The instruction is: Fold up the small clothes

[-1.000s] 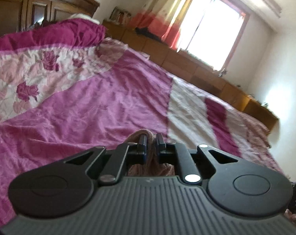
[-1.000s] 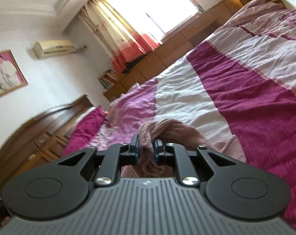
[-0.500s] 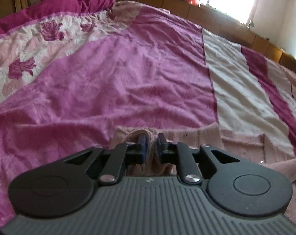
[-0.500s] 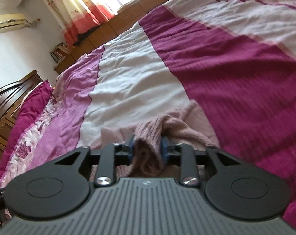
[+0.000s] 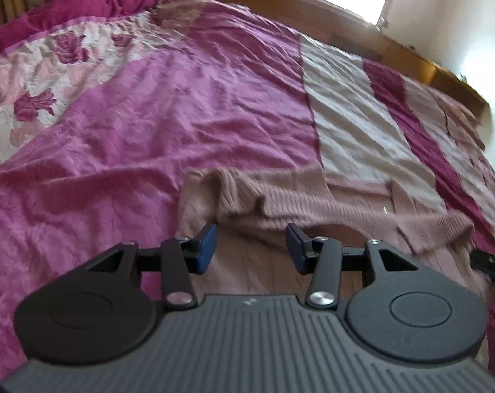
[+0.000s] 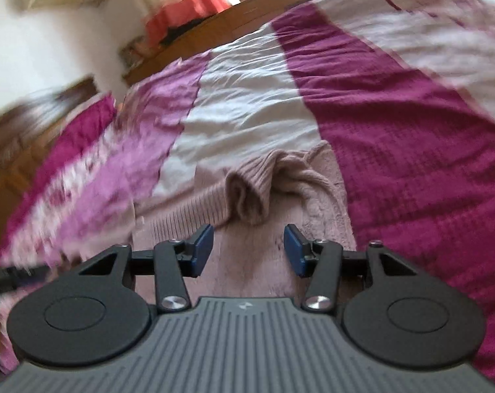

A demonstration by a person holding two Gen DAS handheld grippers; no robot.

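- I am looking down two wrist cameras at a dusty-pink knitted garment point(image 5: 313, 203) lying on a bed; it looks like a small sweater, though I cannot make out its full outline.
- The garment rests on a bedspread point(image 5: 181, 98) with magenta, pale grey and rose-printed stripes, and it straddles the border between a purple stripe and a grey one.
- My left gripper point(image 5: 250, 245) has its blue-padded fingers spread wide, holding nothing, just short of a bunched fold of knit.
- My right gripper point(image 6: 247, 245) is likewise spread and empty, just in front of a ribbed, rumpled hump point(image 6: 250, 193) of the same garment.
- In the left view a ribbed band stands up in a soft ridge point(image 5: 231, 193), and a long strip, perhaps a sleeve, trails away to the right.
- I judge the fabric light, limp and stretchy: it will sag and drape when lifted, and will not hold a crease on its own.
- The knit looks grippy rather than slippery, so a modest pinch should hold, but loose loops could snag on the pads.
- I judge the best holds to be the ribbed edges or corners, pinching through both layers, one gripper at each end.
- The right view is motion-blurred, so fine detail there is uncertain.
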